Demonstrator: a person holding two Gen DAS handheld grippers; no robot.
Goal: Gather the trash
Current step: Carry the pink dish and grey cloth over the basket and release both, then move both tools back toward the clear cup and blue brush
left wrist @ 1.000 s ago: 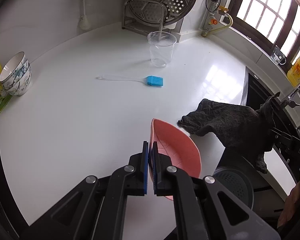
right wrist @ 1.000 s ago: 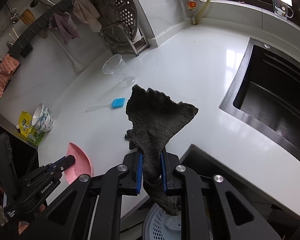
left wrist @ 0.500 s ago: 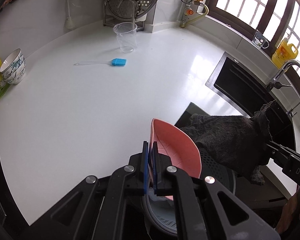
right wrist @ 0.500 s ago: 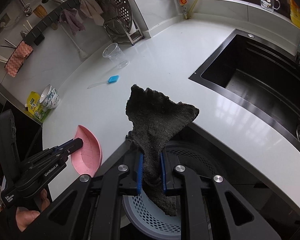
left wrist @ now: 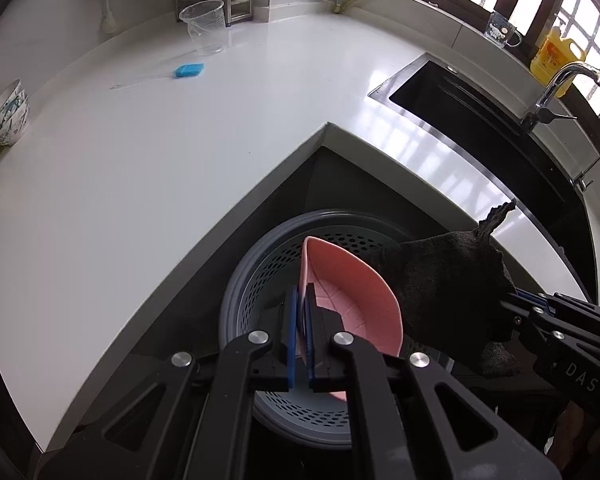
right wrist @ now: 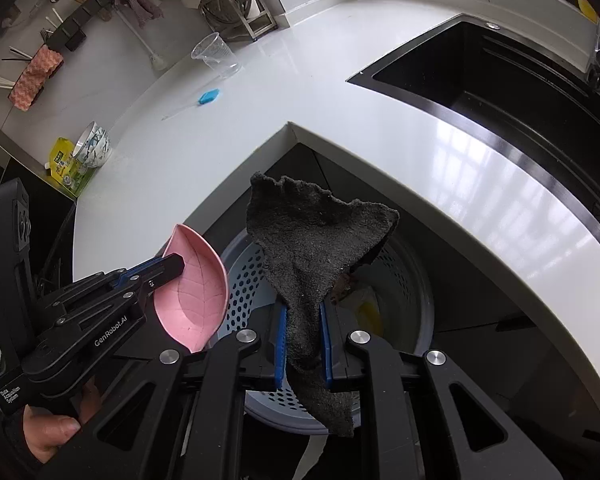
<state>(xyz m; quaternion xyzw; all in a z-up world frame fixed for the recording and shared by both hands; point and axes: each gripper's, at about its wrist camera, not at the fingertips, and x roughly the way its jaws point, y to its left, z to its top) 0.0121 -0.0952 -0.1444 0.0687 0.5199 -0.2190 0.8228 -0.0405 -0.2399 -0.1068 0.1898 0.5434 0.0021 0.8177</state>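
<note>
Left gripper (left wrist: pixel 299 332): jaws clenched on the rim of a pink leaf-shaped plastic dish (left wrist: pixel 350 296), held on edge directly above a grey perforated round waste basket (left wrist: pixel 260 276).

Right gripper (right wrist: pixel 303 336): jaws grasping a dark grey shaggy cloth (right wrist: pixel 312 248); the cloth stands up ahead of the jaws and trails below them, over the same basket. Scraps lie inside the basket, just beyond these jaws.

White glossy surface (left wrist: pixel 140 152): wraps around the basket's recess, ahead of both jaws.

Farther ahead on the surface: blue-headed silicone brush (left wrist: pixel 188 69) with clear handle; clear plastic cup (left wrist: pixel 205 27).

Black sink (right wrist: pixel 480 76): ahead, right of the jaws.
</note>
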